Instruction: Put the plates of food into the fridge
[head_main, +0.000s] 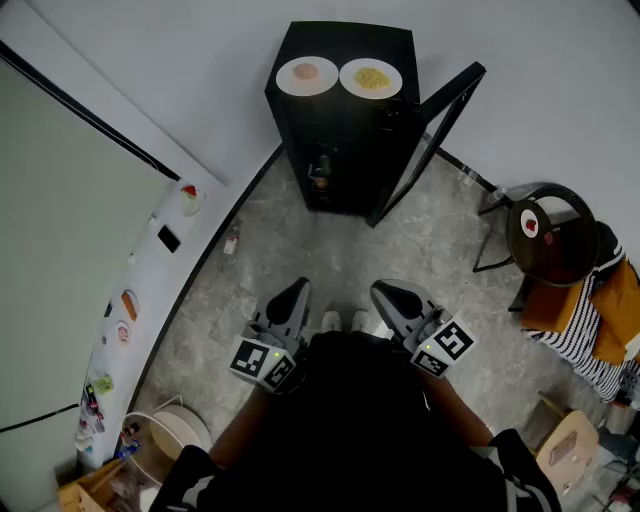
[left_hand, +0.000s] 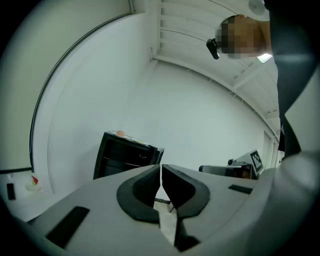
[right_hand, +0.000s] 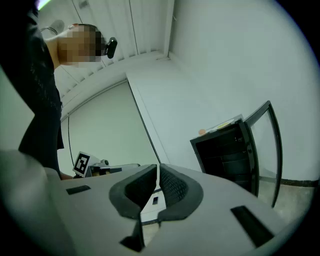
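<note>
Head view: two plates wait on top of the open fridge, both grippers empty

Two round white plates sit side by side on the flat top of the black fridge (head_main: 335, 125), close together and near its back edge. The left plate (head_main: 307, 76) carries a pinkish round portion of food. The right plate (head_main: 371, 78) carries a yellow heap. The fridge door (head_main: 440, 125) stands swung out to the right, and the inside is dark. One small item shows on a lower shelf, too dim to identify.

The left gripper (head_main: 292, 292) and the right gripper (head_main: 386, 294) are held low in front of the person, well apart from the fridge and pointing toward it. Each gripper's own view shows the jaws pressed together with nothing between them, both on the left gripper (left_hand: 161, 172) and on the right gripper (right_hand: 157, 172).

A round dark table (head_main: 560, 250) stands off to the right of the fridge.
</note>
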